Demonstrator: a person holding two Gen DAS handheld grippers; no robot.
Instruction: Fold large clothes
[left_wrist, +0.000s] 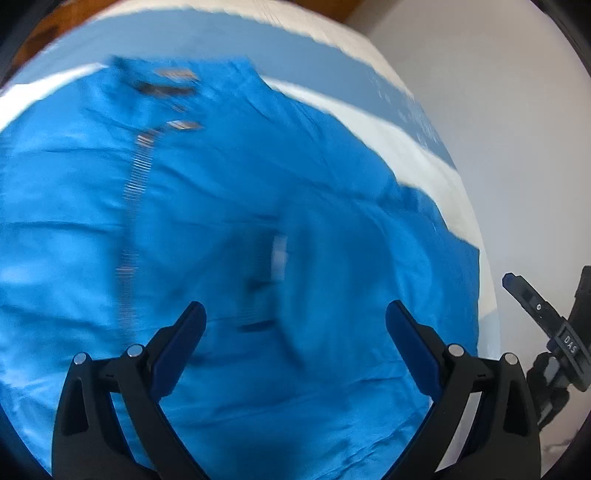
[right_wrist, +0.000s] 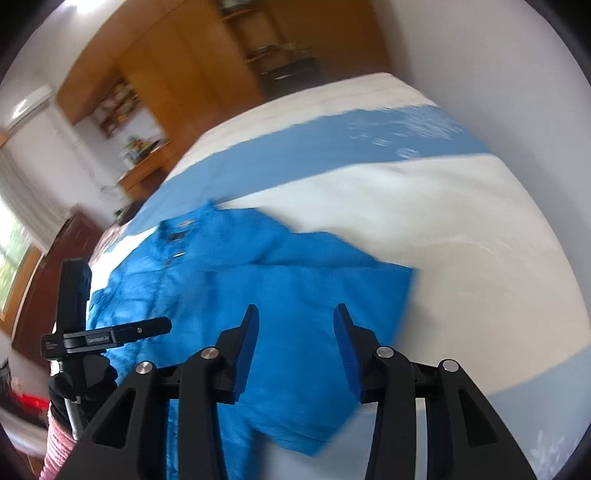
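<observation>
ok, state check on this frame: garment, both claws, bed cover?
bright blue zip-front jacket: spread front-up on the bed, wrinkled, one side already folded in, not held.
left claw: open wide above the jacket, nothing between its fingers.
right claw: partly open over the jacket, nothing gripped.
white bed cover with blue bands: laid flat under the jacket.
</observation>
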